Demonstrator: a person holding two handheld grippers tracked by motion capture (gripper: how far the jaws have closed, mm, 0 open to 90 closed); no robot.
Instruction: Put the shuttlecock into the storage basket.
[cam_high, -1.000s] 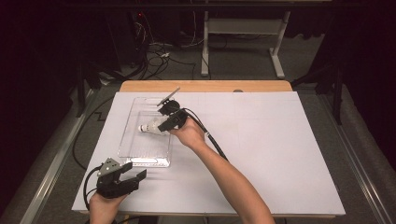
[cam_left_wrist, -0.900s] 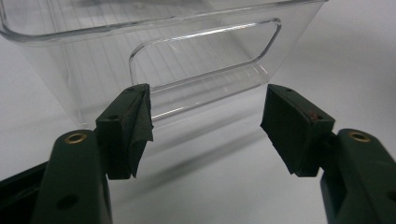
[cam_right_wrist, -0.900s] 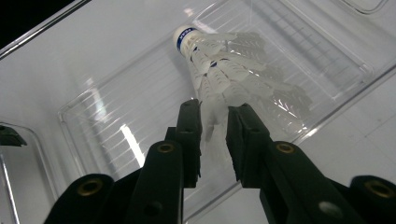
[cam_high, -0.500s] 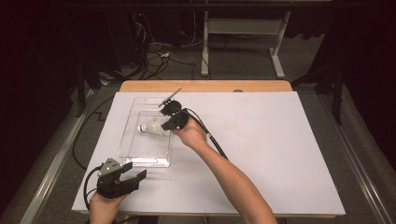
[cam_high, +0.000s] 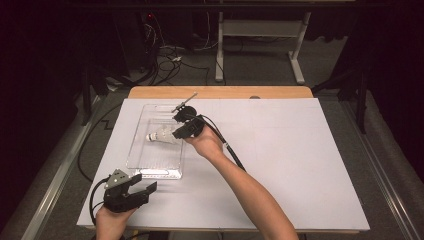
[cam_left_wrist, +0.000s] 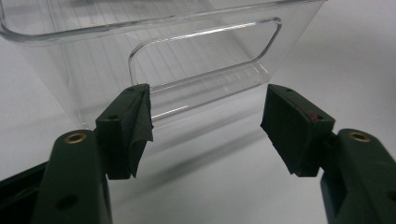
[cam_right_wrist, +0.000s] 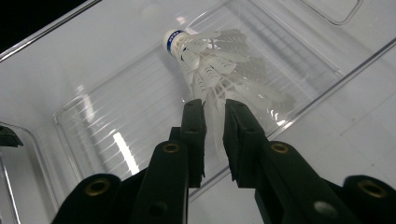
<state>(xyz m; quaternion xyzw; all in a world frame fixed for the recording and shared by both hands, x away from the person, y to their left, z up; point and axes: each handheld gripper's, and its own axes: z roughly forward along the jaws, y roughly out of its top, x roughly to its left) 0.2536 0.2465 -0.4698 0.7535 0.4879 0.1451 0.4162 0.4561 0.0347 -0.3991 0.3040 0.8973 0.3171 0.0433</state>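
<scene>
So the right gripper (cam_high: 176, 131) was reaching over a clear plastic bin (cam_high: 136, 155) that sat on the left half of the desk (cam_high: 300, 165), which was covered in a white sheet with a strip of bare wood showing along the far edge. In the right gripper view its jaws were pinched in close on the feather skirt of a white shuttlecock (cam_right_wrist: 219, 70), with a thin bit of feather squeezed in the narrow gap between the pads, so it was gripping the shuttlecock by its feathers. The shuttlecock's cork end, with a blue band around it, pointed away from the gripper and toward the left side of the bin. From the high view the shuttlecock (cam_high: 161, 136) lay roughly in the middle of the bin, tipped on its side; couldn't tell whether it was lifted off the ribbed bottom or resting on it.

The left gripper (cam_high: 145, 189) was down at the near left corner of the desk, held in the person's left hand (cam_high: 111, 225), just beside the bin's near end. In the left gripper view its jaws were spread wide apart with nothing between them, aimed at the bin's near wall (cam_left_wrist: 196, 60), where a cut-out handle slot showed. It wasn't touching the bin.

A black cable (cam_high: 231, 150) trailed off the right gripper along the forearm.
</scene>
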